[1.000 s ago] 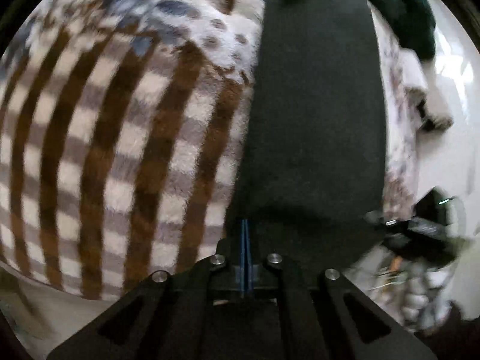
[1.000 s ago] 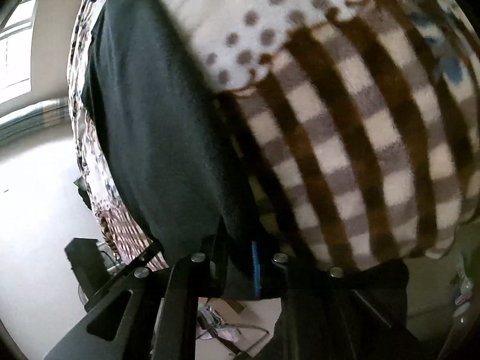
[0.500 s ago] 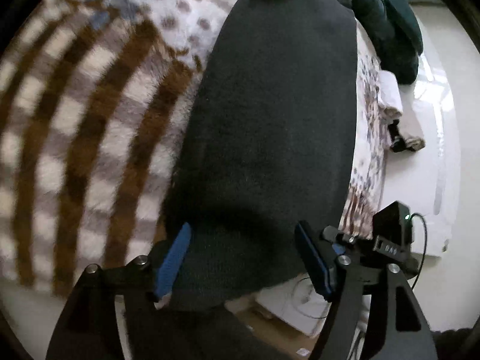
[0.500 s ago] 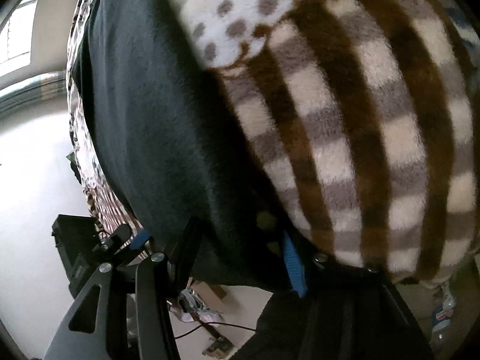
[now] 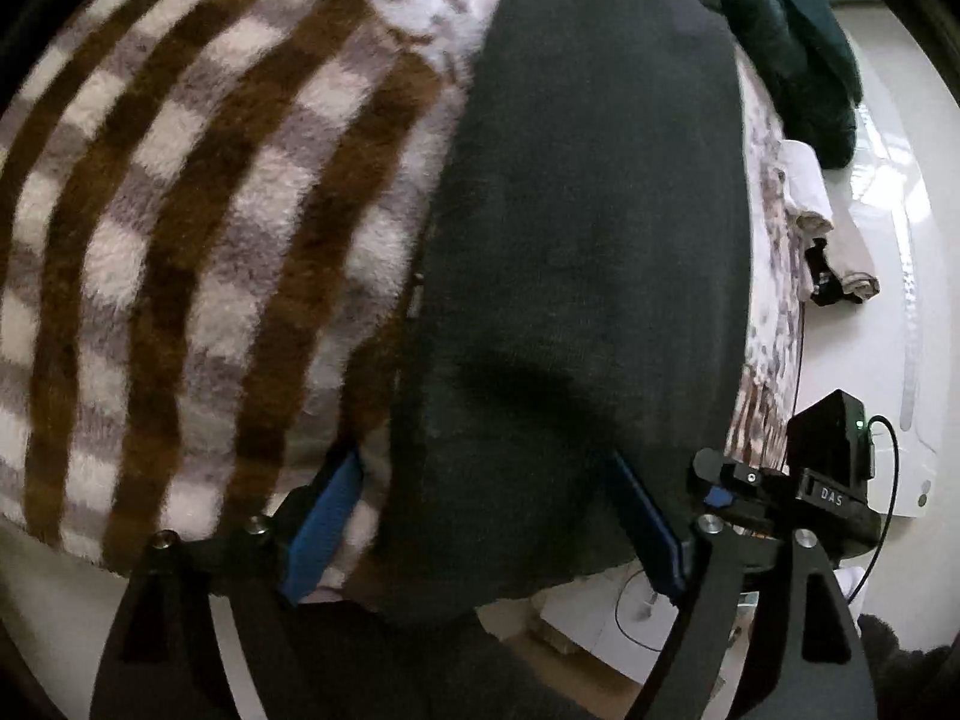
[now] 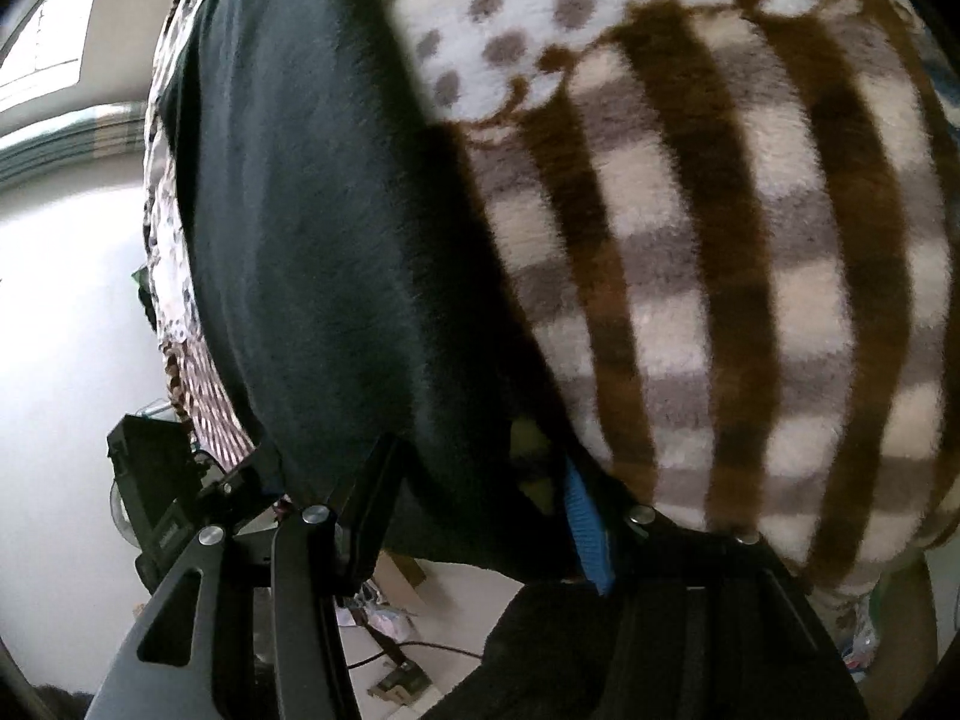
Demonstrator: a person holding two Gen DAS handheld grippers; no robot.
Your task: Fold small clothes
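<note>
Black garment (image 5: 588, 276) lies between both released, just-opened grippers: left gripper (image 5: 486, 516) wide, right gripper (image 6: 480, 498) narrower

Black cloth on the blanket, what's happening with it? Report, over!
Left tongs and right tongs open, just let go. Black cloth lying flat in a long strip on the fuzzy checked blanket. Nothing on top of it.

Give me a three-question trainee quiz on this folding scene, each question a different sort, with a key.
1. True or false: the left claw is clamped shut on the dark garment.
2. What lies under the garment? A) bare wood B) plaid fleece blanket C) tiles
3. Fill in: the right claw stands ____, the garment's near edge between its pads.

Key: 1 false; 2 B; 3 open
</note>
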